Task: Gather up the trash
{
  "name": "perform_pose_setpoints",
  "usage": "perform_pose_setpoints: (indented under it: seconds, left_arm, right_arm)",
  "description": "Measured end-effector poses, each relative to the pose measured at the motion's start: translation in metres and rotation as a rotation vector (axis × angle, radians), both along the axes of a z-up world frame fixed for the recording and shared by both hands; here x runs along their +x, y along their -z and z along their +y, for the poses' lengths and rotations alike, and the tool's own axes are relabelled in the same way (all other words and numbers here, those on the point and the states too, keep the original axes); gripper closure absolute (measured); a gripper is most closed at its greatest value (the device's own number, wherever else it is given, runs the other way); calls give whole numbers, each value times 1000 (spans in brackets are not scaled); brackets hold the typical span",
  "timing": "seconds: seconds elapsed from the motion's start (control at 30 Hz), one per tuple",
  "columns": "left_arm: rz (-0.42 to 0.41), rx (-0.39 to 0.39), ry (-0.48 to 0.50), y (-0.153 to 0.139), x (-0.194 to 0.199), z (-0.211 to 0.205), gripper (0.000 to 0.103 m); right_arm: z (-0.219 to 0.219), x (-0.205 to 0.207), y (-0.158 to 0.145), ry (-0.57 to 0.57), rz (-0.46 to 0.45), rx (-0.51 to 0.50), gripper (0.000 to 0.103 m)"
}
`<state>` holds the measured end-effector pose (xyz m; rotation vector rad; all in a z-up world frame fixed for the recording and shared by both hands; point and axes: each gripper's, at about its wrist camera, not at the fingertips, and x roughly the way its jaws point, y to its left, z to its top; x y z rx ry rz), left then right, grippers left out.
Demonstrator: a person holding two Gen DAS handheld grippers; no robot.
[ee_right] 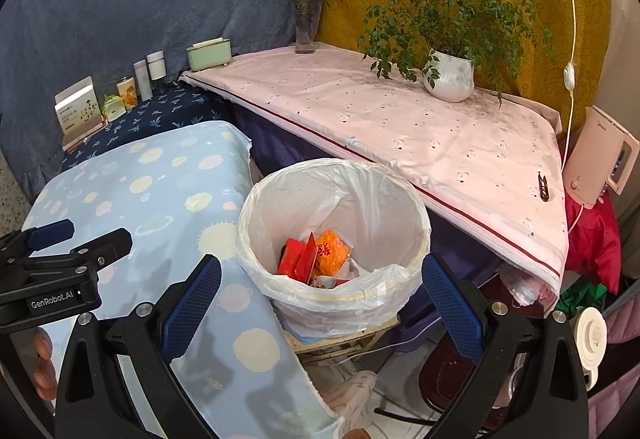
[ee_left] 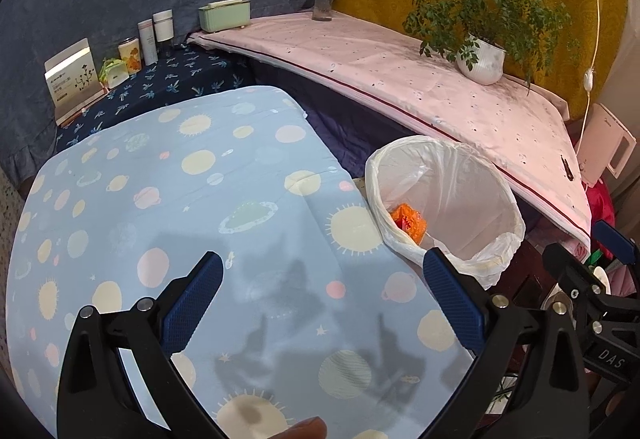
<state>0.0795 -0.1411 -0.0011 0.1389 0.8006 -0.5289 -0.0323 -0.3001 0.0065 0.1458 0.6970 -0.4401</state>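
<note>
White-lined bin (ee_right: 334,239), upright, orange wrapper (ee_right: 334,251), red packet (ee_right: 298,259) inside

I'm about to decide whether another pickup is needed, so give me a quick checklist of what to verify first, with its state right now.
1. Left hand-held gripper empty and open: ok, nothing between its fingers.
2. Right hand-held gripper empty and open: ok.
3. Trash bin upright with liner over its rim: ok.
4. Trash inside the bin: ok, orange wrapper and red packet lie at the bottom.
5. Blue planet-print cloth free of trash: ok in the part seen.
6. Small dark item on the pink cloth, trash or not: cannot tell.
</note>
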Motion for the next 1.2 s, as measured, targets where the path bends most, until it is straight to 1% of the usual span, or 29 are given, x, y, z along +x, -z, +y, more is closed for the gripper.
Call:
perform_pose_setpoints:
  seconds: [0.27, 0.5, 0.9, 1.2]
  left_arm:
    - [-15, 9, 49, 0, -3, -16, 7]
    - [-10, 25, 77, 6, 0, -34, 7]
    - [-5, 45, 98, 10, 4, -56, 7]
    - [13, 56, 87, 16, 7, -65, 7]
  right_arm:
    - [-9, -3, -2, 9, 8, -2, 6]
    - [-21, -2, 1, 27, 15, -2, 6]
    - [-38, 3, 8, 39, 27, 6, 6]
    - [-46, 1, 14, 39, 35, 7, 6]
